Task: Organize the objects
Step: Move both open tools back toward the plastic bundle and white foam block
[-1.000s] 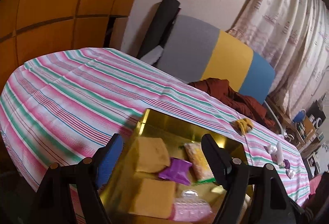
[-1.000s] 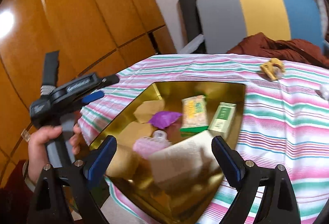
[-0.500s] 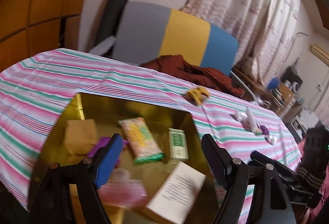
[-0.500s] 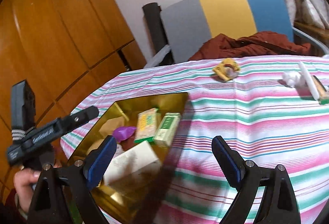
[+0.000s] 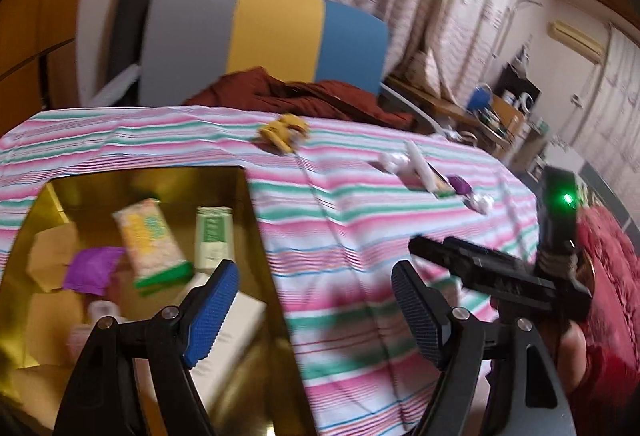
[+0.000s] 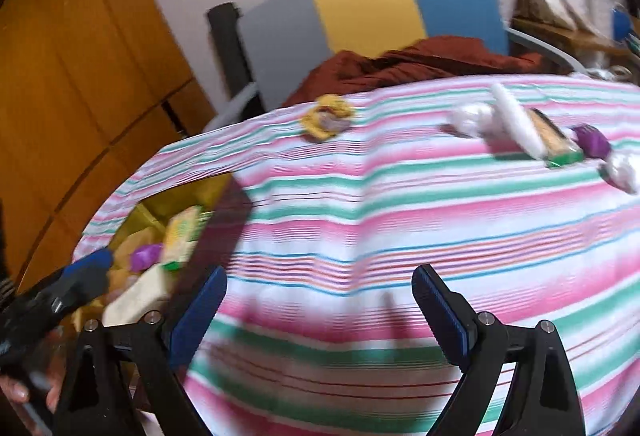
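Item: gold tray [image 5: 256, 220], sitting at lower left of the left wrist view on the striped cloth [image 5: 360, 236] covering the desk. It is already holding a yellow snack packet [image 5: 150, 240], a green-and-white box [image 5: 214, 236], a purple wrapper [image 5: 90, 270], brown cardboard pieces [image 5: 52, 256] and a white box [image 5: 232, 332].

Item: loose things still lying on the cloth, well apart from the tray. A crumpled yellow piece [image 6: 328, 115] is resting at upper centre of the right wrist view; a cluster at upper right is showing a white tube [image 6: 516, 119], a white wad [image 6: 468, 119], a green-edged packet [image 6: 554, 139], a purple sweet [image 6: 592, 141] and a clear-wrapped piece [image 6: 620, 171]. Blur is hiding finer detail.

Item: left gripper [image 5: 316, 312], fingers standing wide, holding nothing, above the tray's right edge.

Item: right gripper [image 6: 320, 316], fingers standing wide, holding nothing, above bare cloth.

Progress, as judged: roughly half is looking sorted; the yellow piece and the right-hand cluster are remaining to be gathered.
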Tool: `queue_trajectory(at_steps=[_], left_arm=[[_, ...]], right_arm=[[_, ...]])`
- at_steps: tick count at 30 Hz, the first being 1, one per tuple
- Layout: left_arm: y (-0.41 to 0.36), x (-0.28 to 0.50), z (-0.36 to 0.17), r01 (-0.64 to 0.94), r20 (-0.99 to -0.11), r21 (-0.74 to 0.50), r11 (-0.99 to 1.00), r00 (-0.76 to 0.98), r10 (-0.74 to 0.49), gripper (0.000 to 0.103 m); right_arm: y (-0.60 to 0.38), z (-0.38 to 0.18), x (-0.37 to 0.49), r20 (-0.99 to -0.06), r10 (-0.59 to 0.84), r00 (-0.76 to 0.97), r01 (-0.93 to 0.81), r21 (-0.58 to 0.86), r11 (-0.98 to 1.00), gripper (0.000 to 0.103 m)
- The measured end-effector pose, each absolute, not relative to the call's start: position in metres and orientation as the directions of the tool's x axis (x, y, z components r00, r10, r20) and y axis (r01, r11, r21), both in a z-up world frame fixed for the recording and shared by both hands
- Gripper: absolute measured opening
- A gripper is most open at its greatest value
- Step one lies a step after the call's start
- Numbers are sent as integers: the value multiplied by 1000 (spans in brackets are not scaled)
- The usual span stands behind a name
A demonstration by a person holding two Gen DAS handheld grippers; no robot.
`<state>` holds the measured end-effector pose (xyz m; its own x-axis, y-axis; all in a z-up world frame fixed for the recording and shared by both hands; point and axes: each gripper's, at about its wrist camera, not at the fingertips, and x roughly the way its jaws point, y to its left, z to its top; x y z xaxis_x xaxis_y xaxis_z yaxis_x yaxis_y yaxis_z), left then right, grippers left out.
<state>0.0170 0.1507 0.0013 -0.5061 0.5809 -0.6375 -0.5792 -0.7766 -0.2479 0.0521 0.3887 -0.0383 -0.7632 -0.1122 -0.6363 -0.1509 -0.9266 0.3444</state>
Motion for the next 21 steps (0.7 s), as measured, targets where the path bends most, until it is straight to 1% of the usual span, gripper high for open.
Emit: queue_trajectory(at_steps=[6, 9, 11, 18, 21], left_arm=[[184, 26, -9, -633, -660, -260, -729, -434, 613, 80], [203, 25, -16, -651, -688, -250, -717, -402, 604, 80], [216, 26, -19, -667, -699, -236, -707, -389, 600, 80], [236, 28, -28, -679, -715, -252, -689, -349, 605, 80], [241, 30, -31, -679, -724, -252, -689, -340, 600, 80]], right_arm=[[452, -51, 64, -658, -7, -753, -299, 353, -887, 95], [475, -58, 66, -674, 41, -737, -358, 339, -870, 95], [487, -59, 70, -667, 60, -743, -378, 343, -860, 95], [529, -58, 83, -663, 186, -725, -457, 261, -850, 95], [555, -60, 95, -661, 259, -704, -524, 238, -818, 95]])
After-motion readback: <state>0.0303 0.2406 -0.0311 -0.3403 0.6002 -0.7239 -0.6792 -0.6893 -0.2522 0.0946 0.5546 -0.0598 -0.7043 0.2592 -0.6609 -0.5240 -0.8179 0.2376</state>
